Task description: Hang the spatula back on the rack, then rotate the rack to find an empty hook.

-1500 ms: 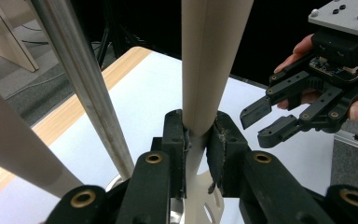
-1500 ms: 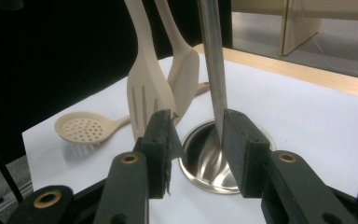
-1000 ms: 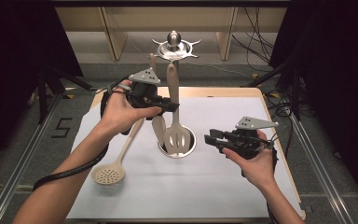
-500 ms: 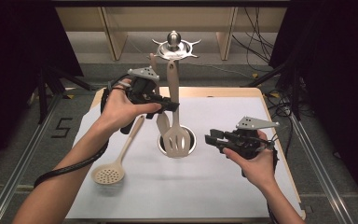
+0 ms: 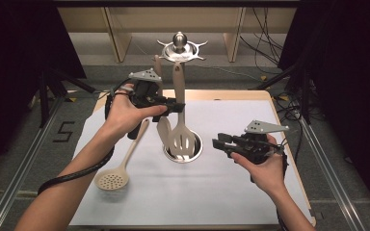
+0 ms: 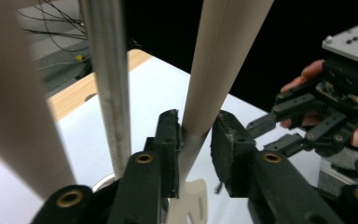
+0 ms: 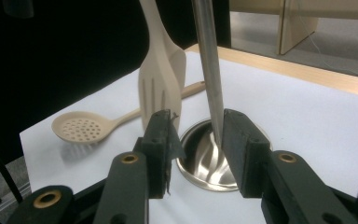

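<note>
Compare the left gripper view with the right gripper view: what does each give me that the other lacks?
Left gripper view: the left gripper, whose jaws have just been opening, with the slotted turner's handle between them and a gap at one pad; the right gripper lies beyond.
Right gripper view: the right gripper, open and holding nothing; the skimmer lying flat.
Shared: the steel pole, the turner, the white sheet.

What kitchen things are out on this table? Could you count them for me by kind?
slotted turner: 1, hanging on the stand
plain spatula: 1, hanging beside it
skimmer spoon: 1, lying flat on the table
metal stand: 1
Total: 4
</note>
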A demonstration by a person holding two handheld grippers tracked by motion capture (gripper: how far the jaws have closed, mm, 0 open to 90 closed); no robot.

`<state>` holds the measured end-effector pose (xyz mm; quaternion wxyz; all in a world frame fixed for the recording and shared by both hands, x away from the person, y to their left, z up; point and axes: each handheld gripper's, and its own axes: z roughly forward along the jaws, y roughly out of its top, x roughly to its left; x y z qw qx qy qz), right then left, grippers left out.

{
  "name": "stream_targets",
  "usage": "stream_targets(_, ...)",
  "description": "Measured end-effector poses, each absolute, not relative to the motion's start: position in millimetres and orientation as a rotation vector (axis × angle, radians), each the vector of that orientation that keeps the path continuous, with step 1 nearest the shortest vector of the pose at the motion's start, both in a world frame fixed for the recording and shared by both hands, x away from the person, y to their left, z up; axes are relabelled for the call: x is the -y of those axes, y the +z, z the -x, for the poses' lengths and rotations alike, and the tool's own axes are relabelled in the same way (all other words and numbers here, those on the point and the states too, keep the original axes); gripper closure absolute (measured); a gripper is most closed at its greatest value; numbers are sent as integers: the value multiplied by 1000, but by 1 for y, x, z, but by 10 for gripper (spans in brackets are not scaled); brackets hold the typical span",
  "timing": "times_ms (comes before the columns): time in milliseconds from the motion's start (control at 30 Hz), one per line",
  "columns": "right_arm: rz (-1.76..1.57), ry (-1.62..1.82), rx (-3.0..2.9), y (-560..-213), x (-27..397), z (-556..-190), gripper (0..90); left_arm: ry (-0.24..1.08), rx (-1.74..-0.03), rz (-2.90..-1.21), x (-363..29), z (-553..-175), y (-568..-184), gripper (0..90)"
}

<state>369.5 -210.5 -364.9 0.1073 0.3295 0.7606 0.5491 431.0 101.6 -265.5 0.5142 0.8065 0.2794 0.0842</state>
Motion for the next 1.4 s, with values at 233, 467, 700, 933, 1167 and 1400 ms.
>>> stream_targets(233,-997,1633,-2249,-366,210,-370,637,331,-678,-1896,-117,-418,-266,549)
stream_targets(467,-1022,1632,-2249,-368,212,-374,635,371,-666,-1801,-135,-408,-267,526)
stream_targets(700,-1053,1617,-2235,-372,217,-376,634,413,-638,-1689,-142,-399,-254,624)
stream_targets(933,-1025,1626,-2213,-374,222,-377,634,440,-672,-1592,-149,-397,-242,750)
stream_targets(1167,-1071,1625,-2223,-372,222,-377,634,436,-680,-1564,-149,-395,-236,798)
stream_targets(1400,-1083,1628,-2238,-370,219,-382,634,423,-675,-1542,-146,-393,-231,864)
